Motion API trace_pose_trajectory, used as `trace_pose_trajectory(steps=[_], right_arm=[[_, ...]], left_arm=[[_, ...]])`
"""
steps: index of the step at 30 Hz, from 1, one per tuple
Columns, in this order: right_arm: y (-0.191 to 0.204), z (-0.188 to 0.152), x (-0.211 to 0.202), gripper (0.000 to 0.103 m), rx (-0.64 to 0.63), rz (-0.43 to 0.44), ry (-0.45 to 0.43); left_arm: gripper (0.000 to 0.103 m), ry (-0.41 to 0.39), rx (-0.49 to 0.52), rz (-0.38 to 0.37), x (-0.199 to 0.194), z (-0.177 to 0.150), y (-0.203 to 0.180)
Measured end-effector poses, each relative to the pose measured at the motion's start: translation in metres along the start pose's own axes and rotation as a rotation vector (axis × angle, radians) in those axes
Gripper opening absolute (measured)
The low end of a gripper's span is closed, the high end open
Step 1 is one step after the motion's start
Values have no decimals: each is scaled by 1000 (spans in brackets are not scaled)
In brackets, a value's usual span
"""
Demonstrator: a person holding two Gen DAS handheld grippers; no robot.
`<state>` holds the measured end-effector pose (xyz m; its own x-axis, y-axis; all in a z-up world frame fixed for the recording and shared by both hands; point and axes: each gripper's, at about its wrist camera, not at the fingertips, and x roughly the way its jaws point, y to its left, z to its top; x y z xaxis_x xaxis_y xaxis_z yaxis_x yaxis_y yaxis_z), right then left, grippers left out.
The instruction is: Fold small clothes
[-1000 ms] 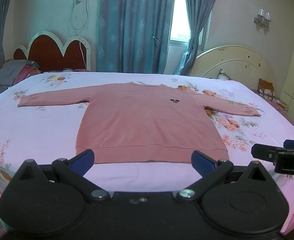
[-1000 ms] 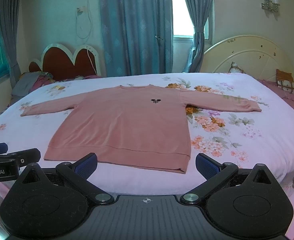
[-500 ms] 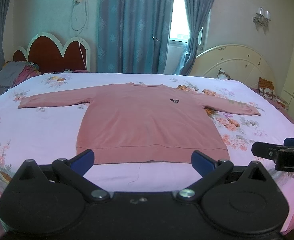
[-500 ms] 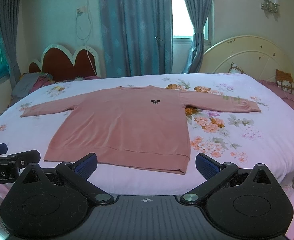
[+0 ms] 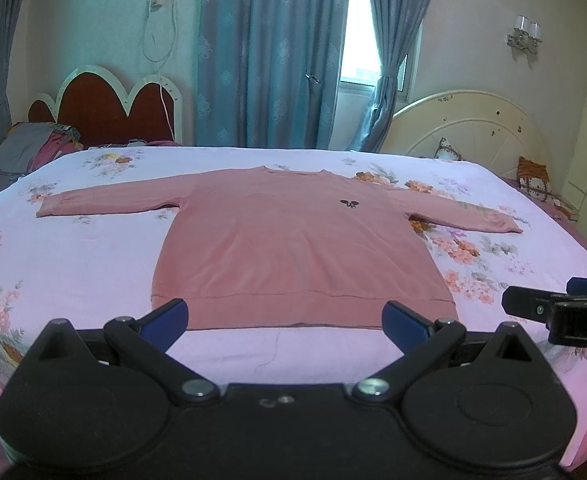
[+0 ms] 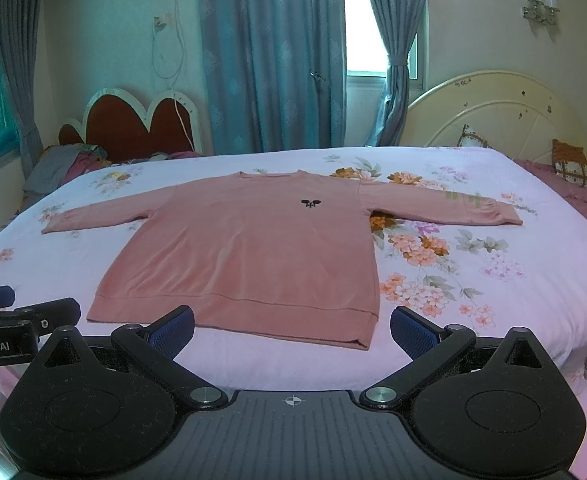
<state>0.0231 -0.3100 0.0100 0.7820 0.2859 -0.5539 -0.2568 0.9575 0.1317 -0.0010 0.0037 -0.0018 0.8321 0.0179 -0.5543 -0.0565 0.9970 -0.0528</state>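
Floral bedspread (image 5: 73, 256) carries the pink sweater (image 5: 293, 248) flat, sleeves spread wide, ready for folding. Left tongs (image 5: 285, 318) and right tongs (image 6: 291, 328) hang spread and empty just short of its hem.

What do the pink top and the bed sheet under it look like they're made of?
Pink top: looks like soft knit, maybe velour; matte with faint streaky sheen, ribbed hem band. Bed sheet: thin printed woven fabric, probably cotton or a blend; flat, flower print, fine texture. Neither is certain from sight.
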Motion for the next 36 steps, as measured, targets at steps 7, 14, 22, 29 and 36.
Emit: trace_pose_trajectory(steps=[7,14,22,29,36], right_arm=[[0,0,0,103,0,1,1],[-1,1,0,103,0,2,2],[-1,0,1,103,-2,1,3],[-3,0,1,103,-3,1,4],[-4,0,4,103,4,4,5]], left_arm=[[103,1,1,3,-1,1,0],[103,2,0,4,-2,1,0],[103,2,2,5,-2,2,-1],[103,9,2,6,-1,1,-1],[103,15,-3,8,0,2,-1]])
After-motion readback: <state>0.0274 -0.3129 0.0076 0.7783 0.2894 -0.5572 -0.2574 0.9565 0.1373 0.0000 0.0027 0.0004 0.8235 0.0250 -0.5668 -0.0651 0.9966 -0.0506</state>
